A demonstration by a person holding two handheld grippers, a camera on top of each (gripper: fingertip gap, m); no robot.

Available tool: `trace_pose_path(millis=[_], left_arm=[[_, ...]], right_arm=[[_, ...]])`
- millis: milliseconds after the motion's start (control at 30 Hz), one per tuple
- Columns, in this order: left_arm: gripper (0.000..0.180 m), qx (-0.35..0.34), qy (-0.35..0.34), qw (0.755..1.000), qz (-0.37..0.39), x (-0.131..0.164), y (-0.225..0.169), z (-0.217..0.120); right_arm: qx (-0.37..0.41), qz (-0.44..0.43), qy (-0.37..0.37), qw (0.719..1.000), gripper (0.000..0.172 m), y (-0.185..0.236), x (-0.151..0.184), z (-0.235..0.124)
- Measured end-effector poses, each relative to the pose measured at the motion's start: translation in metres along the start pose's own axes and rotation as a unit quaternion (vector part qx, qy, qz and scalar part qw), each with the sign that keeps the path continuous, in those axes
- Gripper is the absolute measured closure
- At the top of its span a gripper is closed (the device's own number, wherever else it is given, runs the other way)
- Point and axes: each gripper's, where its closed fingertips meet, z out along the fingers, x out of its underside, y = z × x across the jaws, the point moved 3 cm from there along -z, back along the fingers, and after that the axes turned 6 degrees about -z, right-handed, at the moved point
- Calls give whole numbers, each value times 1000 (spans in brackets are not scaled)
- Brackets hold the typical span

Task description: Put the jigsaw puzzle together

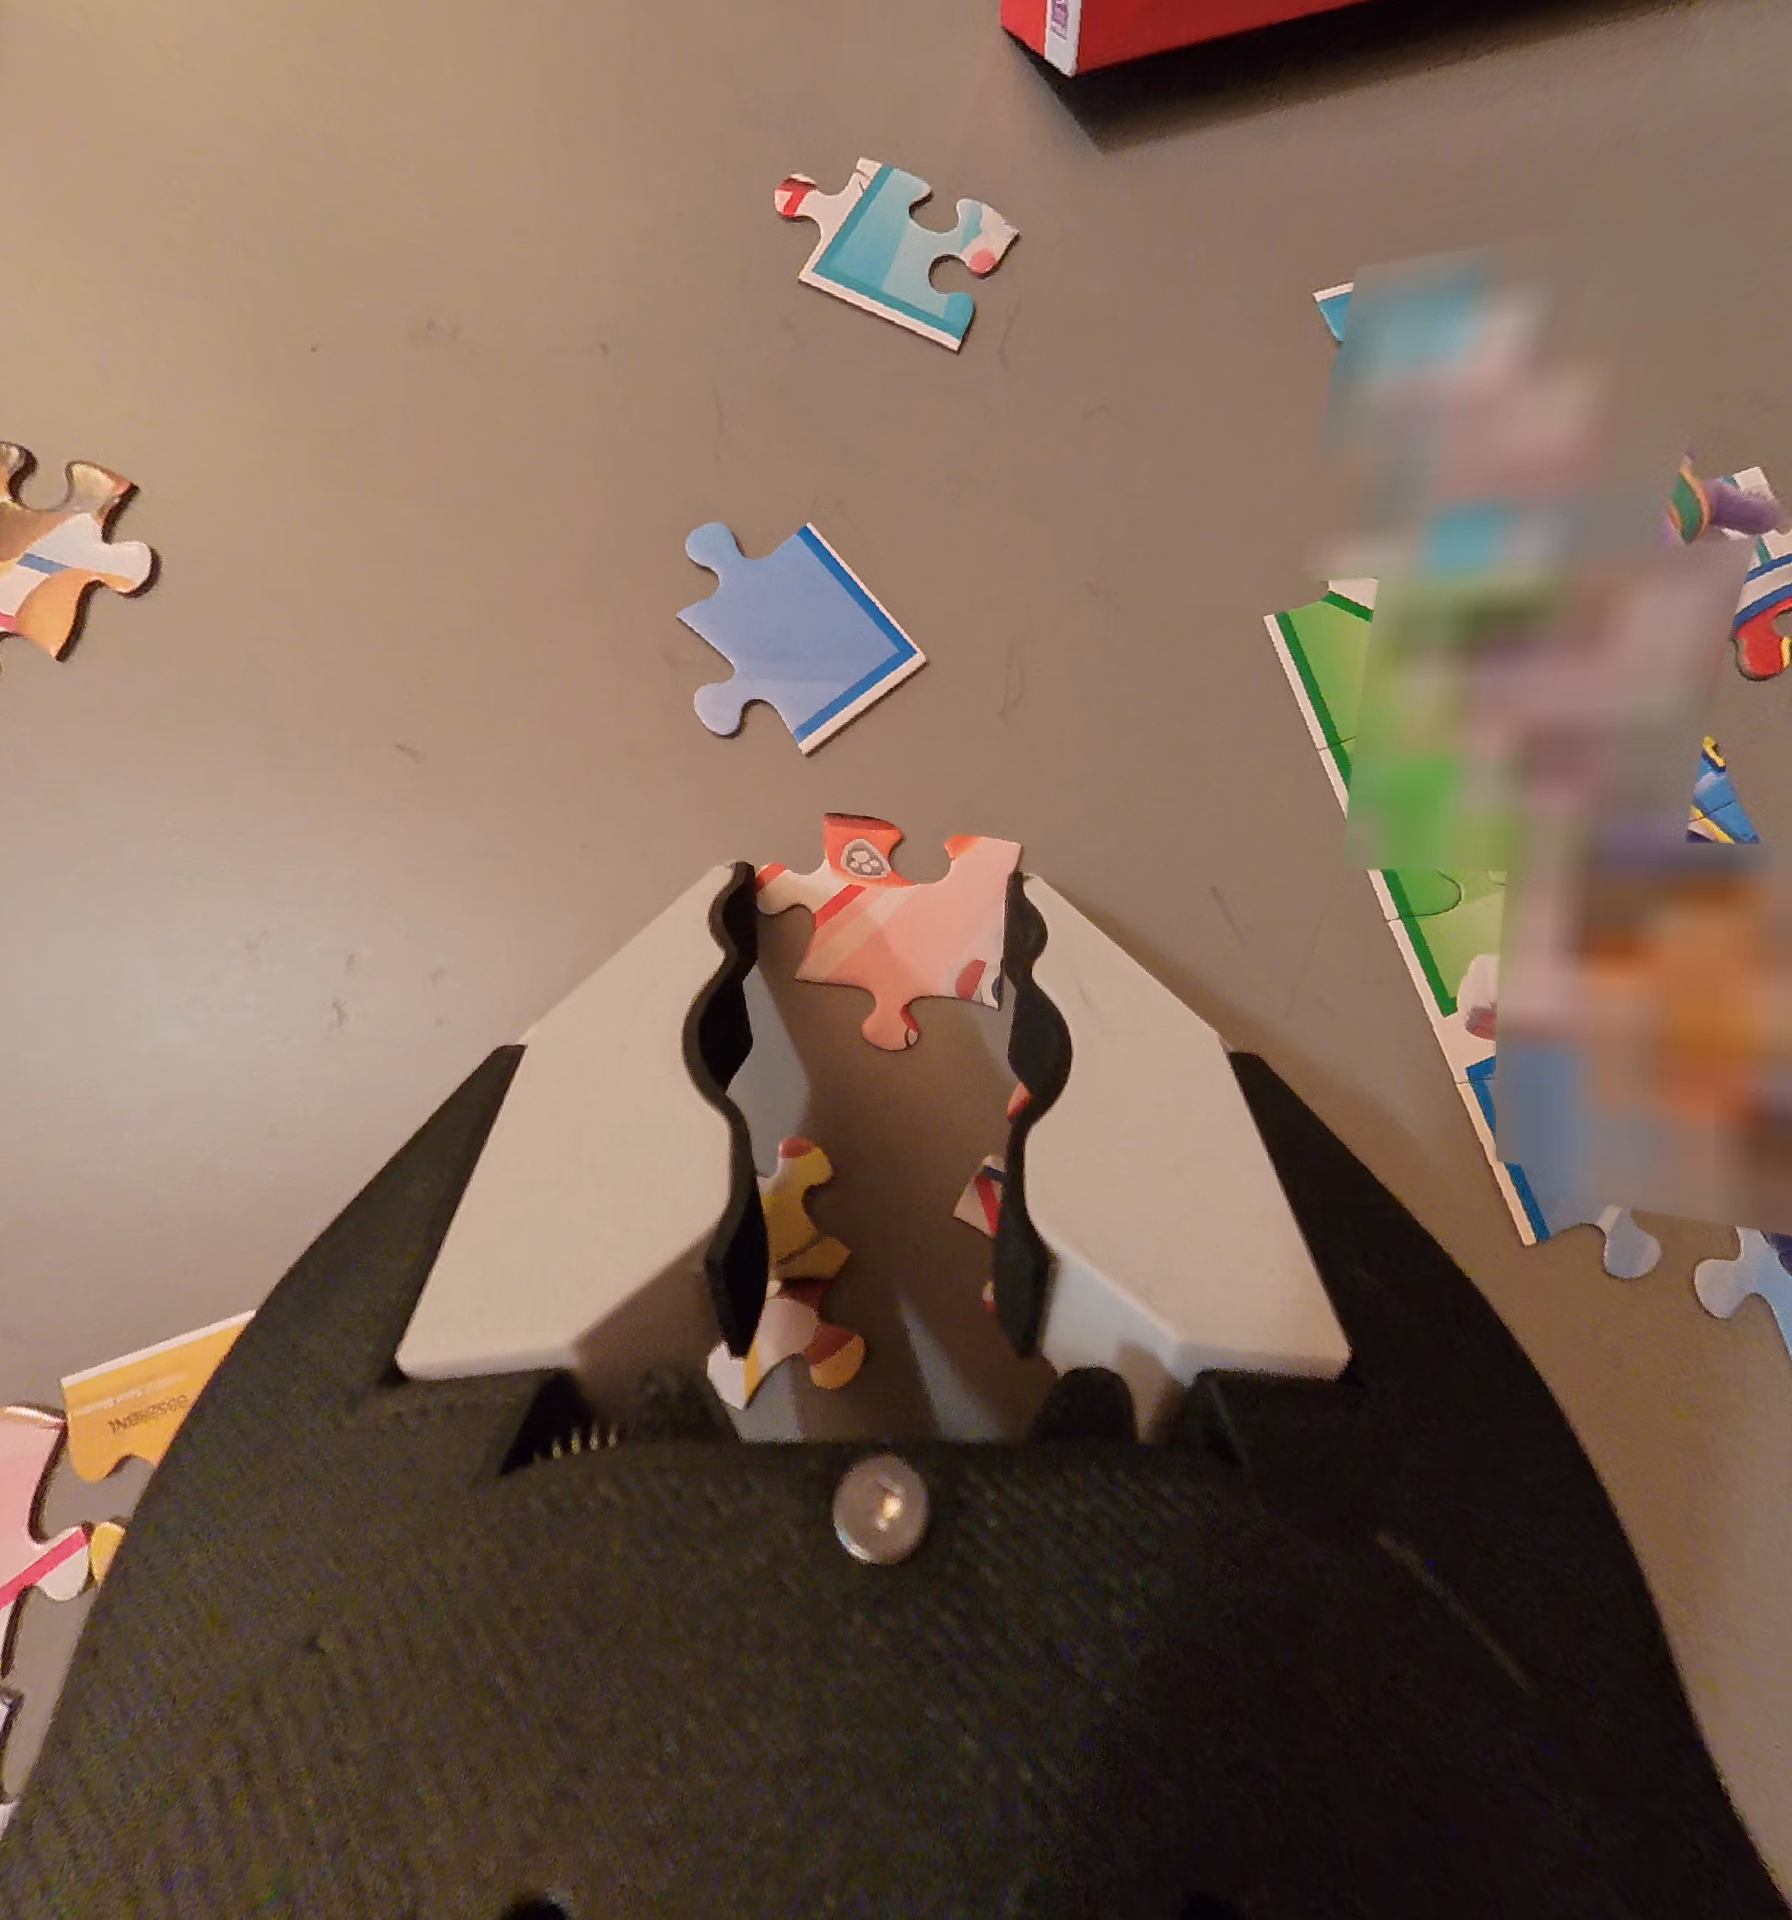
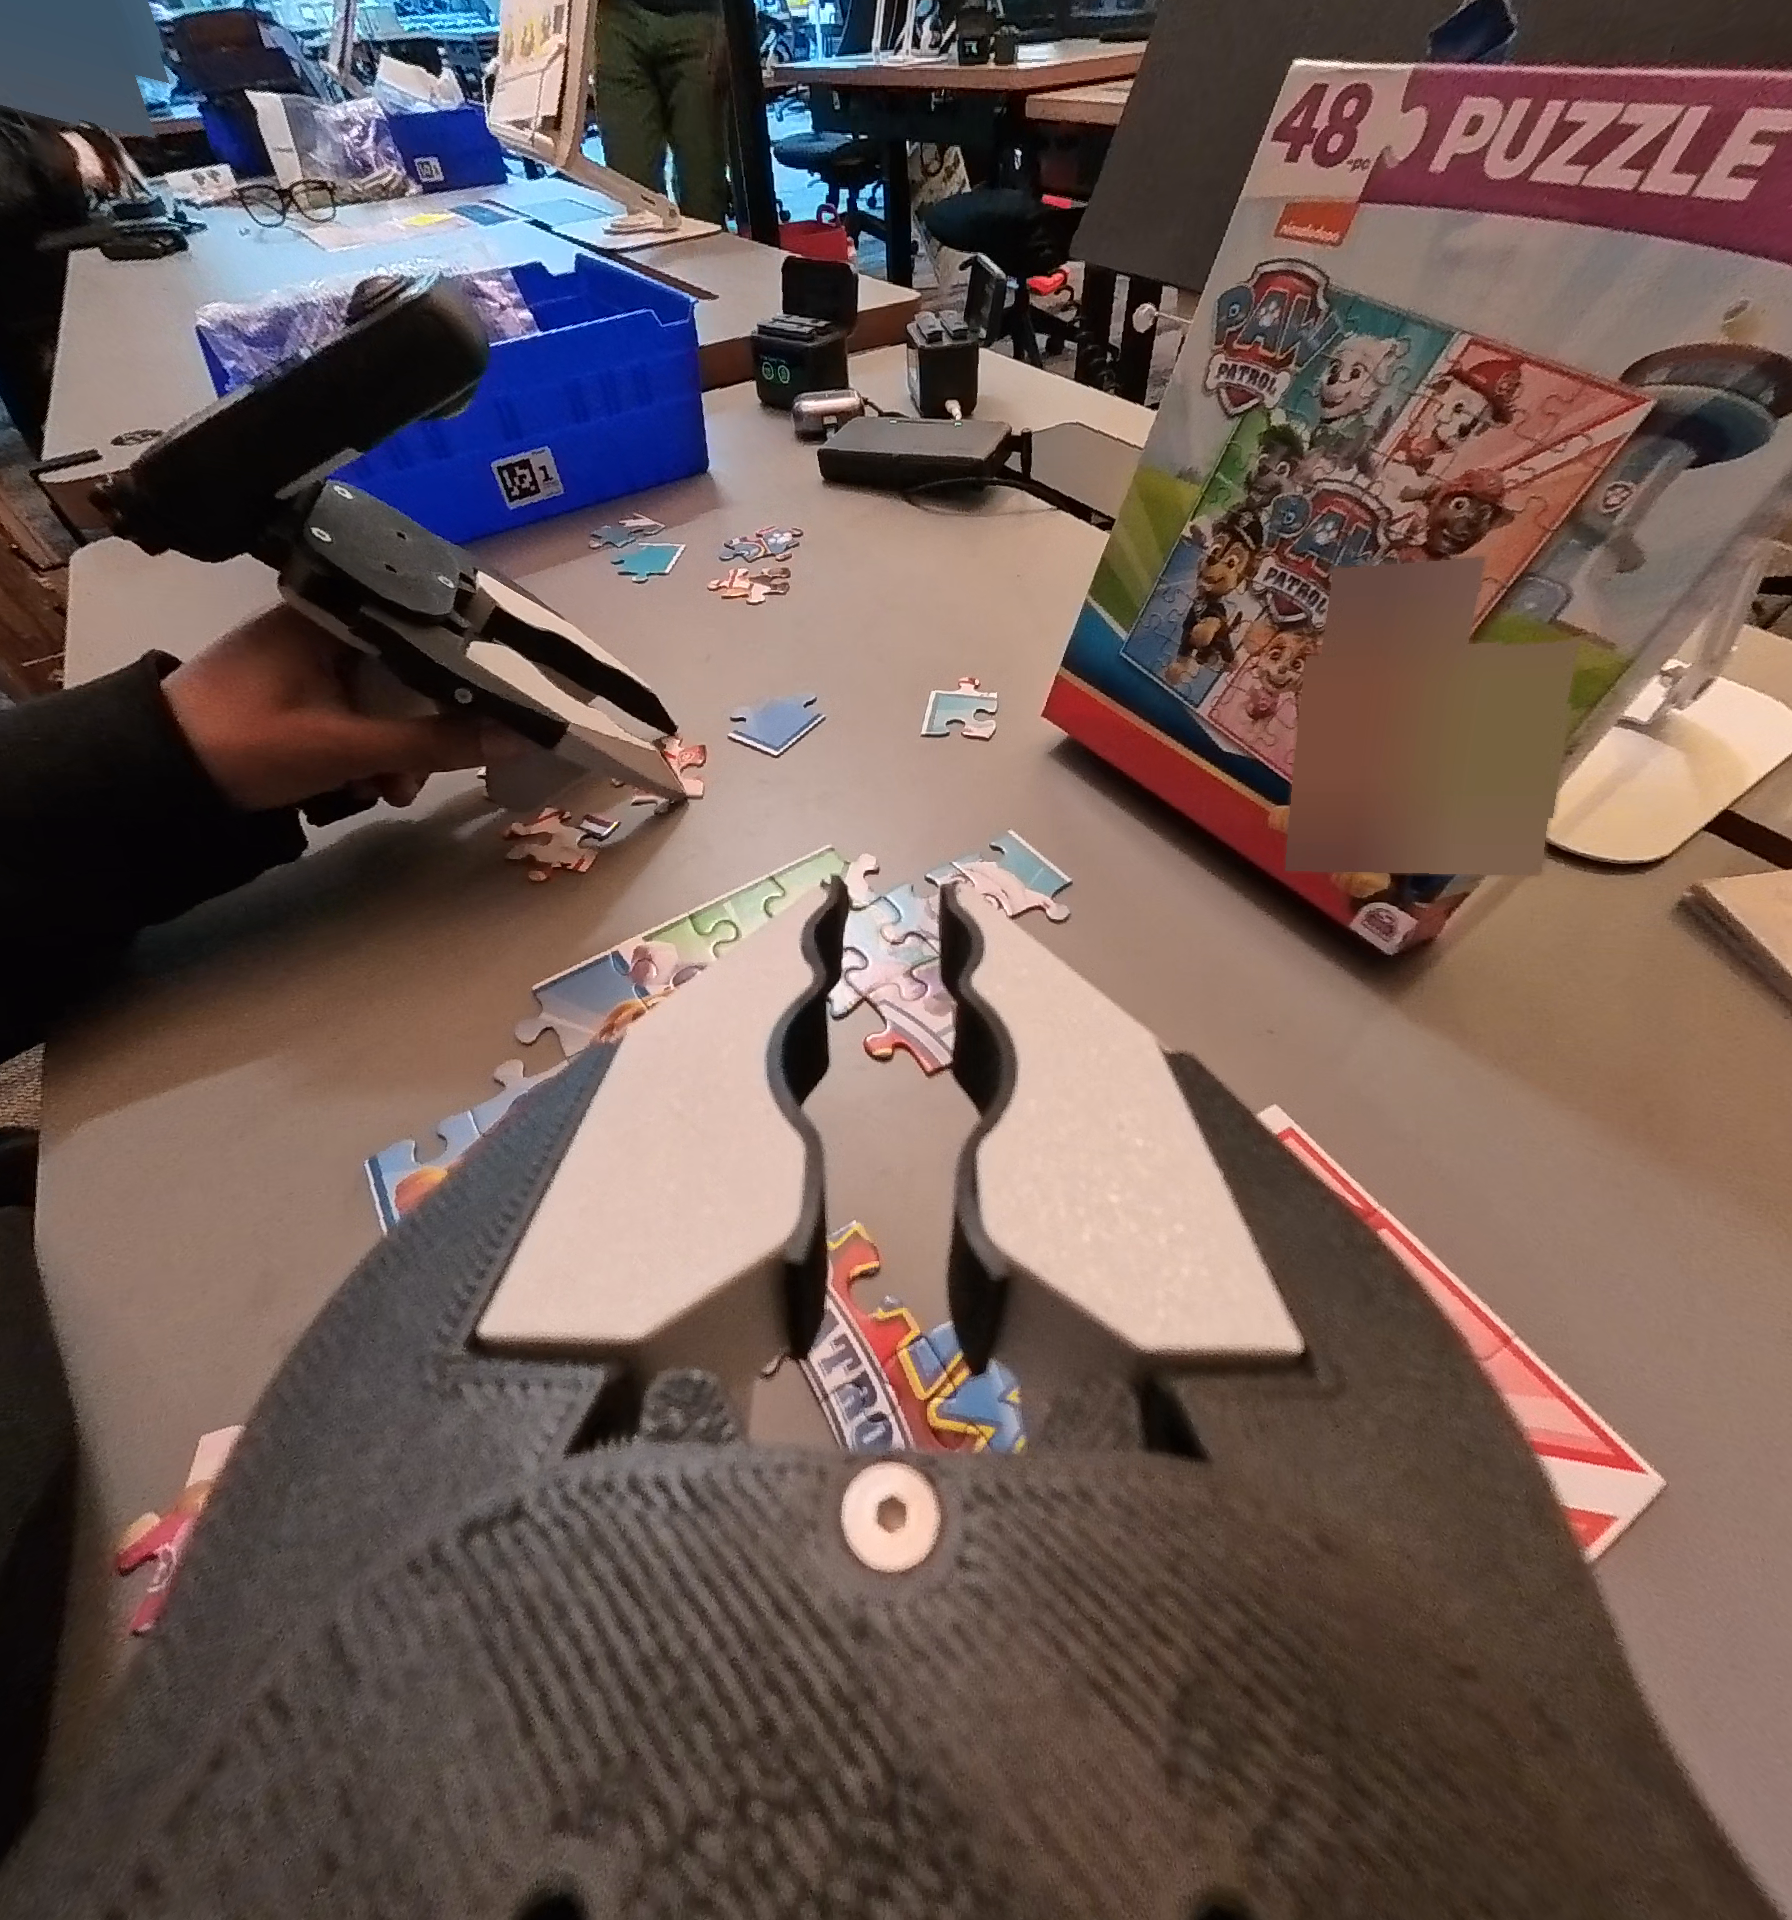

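My left gripper (image 1: 876, 883) is low over the grey table (image 1: 404, 364), shut on a pink and orange puzzle piece (image 1: 902, 925). Both pads touch the piece's side edges at the tips. In the right wrist view the left gripper (image 2: 676, 764) slants down to the table, with the piece (image 2: 691, 767) tilted at its tips. My right gripper (image 2: 892, 904) is open by a narrow gap and holds nothing. It hovers above a partly joined puzzle (image 2: 726, 914), which also shows in the left wrist view (image 1: 1328, 686) on the right.
A blue corner piece (image 1: 804, 634) and a teal piece (image 1: 892, 255) lie ahead of the left gripper. Loose pieces lie at the left (image 1: 35, 561) and under it (image 1: 798, 1268). A red-sided puzzle box (image 2: 1391, 520) stands at the right. A blue bin (image 2: 518, 436) stands behind. Left tips to right tips: about 25 cm.
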Motion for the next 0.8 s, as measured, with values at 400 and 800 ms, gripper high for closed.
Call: trace_pose_path(millis=[400,800], left_arm=[[136,14,-7,1000,17,-5,-13,-8],[135,101,-69,989,80,-34,-80,-42]], right_arm=[[3,1,1,1000,155,-1,1,-1],[-69,78,-8,995,137,6,0,17]])
